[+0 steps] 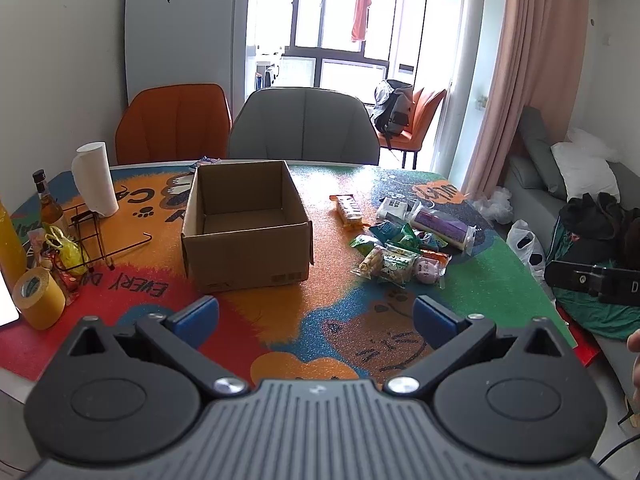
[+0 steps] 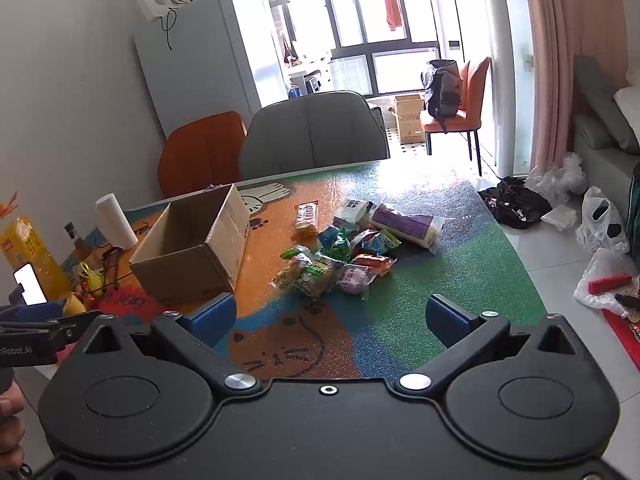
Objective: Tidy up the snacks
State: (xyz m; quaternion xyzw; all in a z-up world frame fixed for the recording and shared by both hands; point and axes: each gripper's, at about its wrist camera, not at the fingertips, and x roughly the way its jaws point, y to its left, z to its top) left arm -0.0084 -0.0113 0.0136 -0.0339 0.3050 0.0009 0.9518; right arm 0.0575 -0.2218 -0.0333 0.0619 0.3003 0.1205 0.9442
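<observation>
Left wrist view: both claws spread wide and empty above the colourful cartoon-printed counter.

Left claw fills the bottom of its frame; right claw does likewise in the right wrist view. An open brown cardboard box sits empty at centre frame, and a heap of small wrapped snack packets lies apart to its right, with a purple-and-white roll-shaped pack at the heap's upper right edge.
</observation>
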